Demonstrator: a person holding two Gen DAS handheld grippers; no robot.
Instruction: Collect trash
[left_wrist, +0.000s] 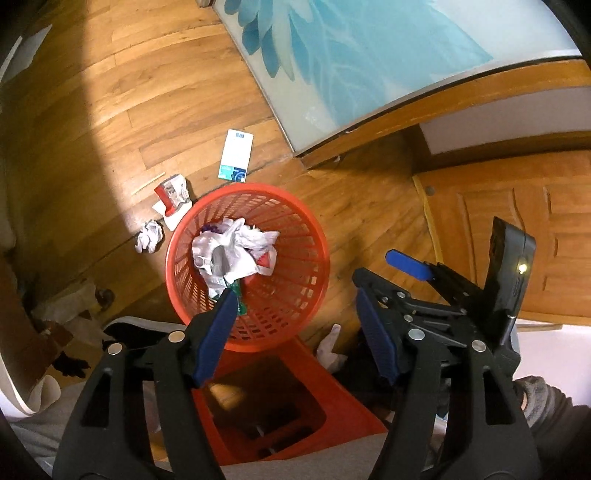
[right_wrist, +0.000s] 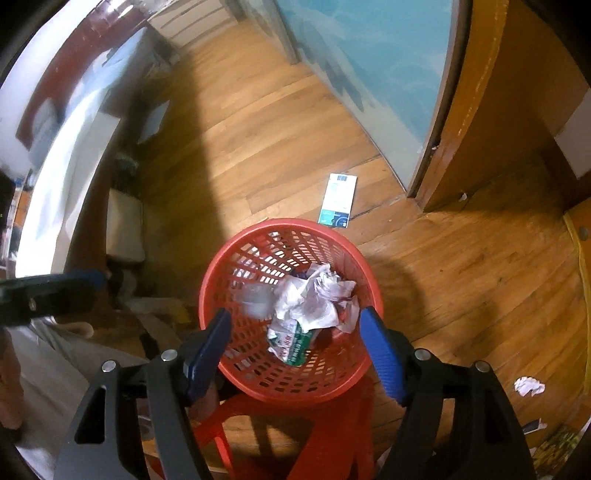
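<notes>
A red mesh basket (left_wrist: 295, 206) stands on the wood floor and holds crumpled white paper (left_wrist: 236, 247) and a green wrapper. It also shows in the right wrist view (right_wrist: 354, 258). My left gripper (left_wrist: 295, 321) is open and empty above the basket's near side. My right gripper (right_wrist: 295, 347) is open and empty over the basket, and it shows at the right of the left wrist view (left_wrist: 406, 266). On the floor lie a white and blue box (left_wrist: 236, 155), a red and white wrapper (left_wrist: 173, 192) and a crumpled paper ball (left_wrist: 149, 236).
A red plastic stool (left_wrist: 295, 406) stands just under my grippers. A glass panel with a blue flower print (left_wrist: 351, 55) and a wooden door (left_wrist: 517, 240) bound the far side. Another paper scrap (right_wrist: 530, 386) lies at the right. Clutter sits at the left (left_wrist: 66, 306).
</notes>
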